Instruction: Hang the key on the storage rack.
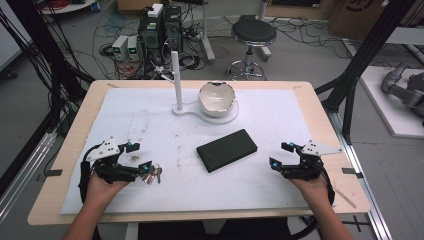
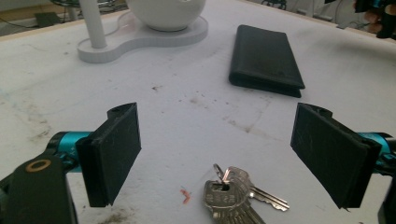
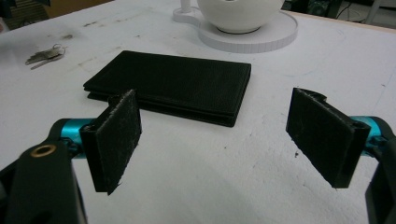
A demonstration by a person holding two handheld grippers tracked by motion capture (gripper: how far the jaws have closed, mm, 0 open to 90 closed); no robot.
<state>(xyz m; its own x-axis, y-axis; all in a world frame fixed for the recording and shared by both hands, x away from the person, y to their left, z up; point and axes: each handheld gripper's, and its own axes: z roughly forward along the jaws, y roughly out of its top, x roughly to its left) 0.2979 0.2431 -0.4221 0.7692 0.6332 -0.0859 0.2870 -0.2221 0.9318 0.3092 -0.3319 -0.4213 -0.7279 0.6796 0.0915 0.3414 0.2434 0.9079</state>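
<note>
left tool is gaping wide, gripping nothing | keys are lying between its jaws | right tool is gaping empty, wallet just ahead

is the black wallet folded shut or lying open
Folded shut: the black wallet lies flat on the table, its stacked halves showing along the near edge in the right gripper view.

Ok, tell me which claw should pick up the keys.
The left claw. Its jaws stand open with the keys lying on the table right between them, so it probably only needs to lower and close. The right claw sits across the table, beyond the black wallet.
</note>
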